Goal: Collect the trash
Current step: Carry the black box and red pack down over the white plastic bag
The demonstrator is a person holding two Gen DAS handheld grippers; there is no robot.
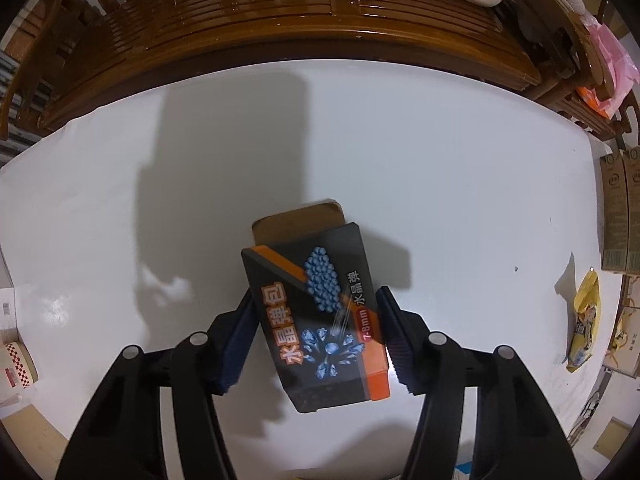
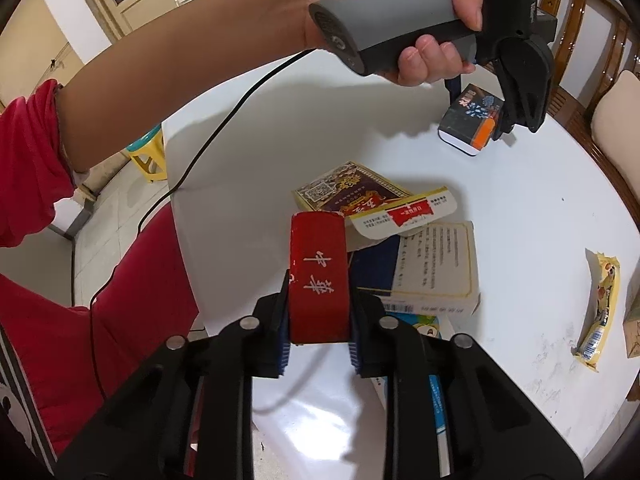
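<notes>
My left gripper (image 1: 316, 300) is closed on a black and orange box (image 1: 320, 320) with blue beads printed on it, its brown flap open at the far end, above the white table (image 1: 440, 180). The same box (image 2: 472, 120) shows in the right wrist view, held by the left gripper (image 2: 480, 120). My right gripper (image 2: 318, 276) is shut on a red cigarette pack (image 2: 318, 276), held over a pile of flattened boxes: a maroon and gold box (image 2: 344, 190) and a white and blue carton (image 2: 432, 264).
A yellow snack wrapper (image 2: 600, 312) lies on the table's right side; it also shows in the left wrist view (image 1: 584, 320). Wooden chairs (image 1: 280, 20) ring the far edge. Cardboard cartons (image 1: 620, 220) stand at the right. A tape roll (image 1: 16, 364) sits at the left.
</notes>
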